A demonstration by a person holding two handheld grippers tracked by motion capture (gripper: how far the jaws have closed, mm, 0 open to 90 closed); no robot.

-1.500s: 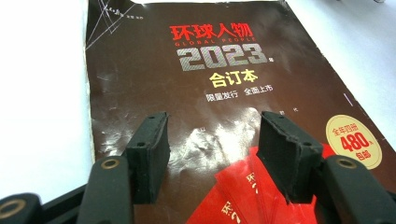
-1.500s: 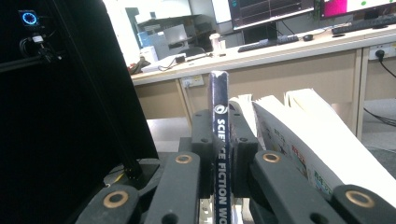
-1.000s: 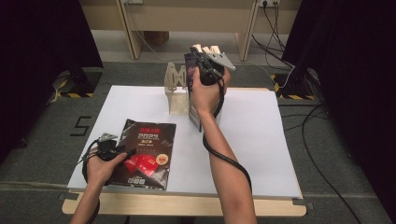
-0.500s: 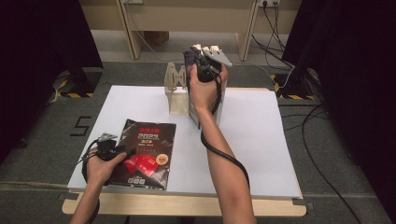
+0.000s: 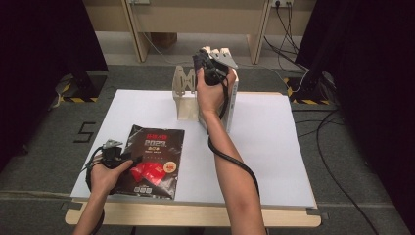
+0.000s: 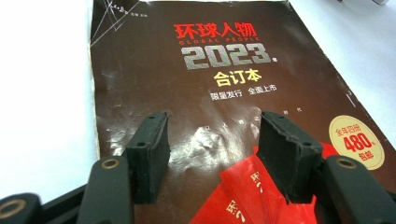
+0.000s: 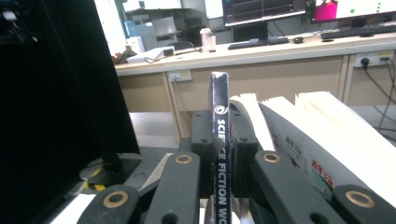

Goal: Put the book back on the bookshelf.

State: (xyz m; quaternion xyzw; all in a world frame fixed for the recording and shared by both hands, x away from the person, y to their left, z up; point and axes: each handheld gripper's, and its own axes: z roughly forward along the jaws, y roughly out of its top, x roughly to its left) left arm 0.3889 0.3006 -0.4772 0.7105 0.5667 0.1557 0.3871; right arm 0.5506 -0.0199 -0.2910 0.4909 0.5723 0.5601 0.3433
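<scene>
A dark magazine (image 5: 152,161) with a 2023 headline and red patches lies flat at the table's front left. My left gripper (image 5: 115,154) rests at its near-left edge. In the left gripper view the left gripper (image 6: 217,154) stands open over the glossy magazine (image 6: 219,79), with nothing between the pads. My right gripper (image 5: 211,68) is raised over the wooden rack (image 5: 185,100) at the back. In the right gripper view the right gripper (image 7: 219,140) is shut on the spine of a thin dark-blue science fiction book (image 7: 219,91), which stands upright.
Several white-paged books (image 7: 299,126) lean to the right of the held one; in the high view they stand in the rack as upright books (image 5: 232,103). The table has a white top (image 5: 279,152). Desks with monitors stand far behind, and cables (image 5: 337,147) lie on the floor at the right.
The right hand has shifted slightly left over the rack, still gripping the book. The left hand and the magazine have stayed put.
</scene>
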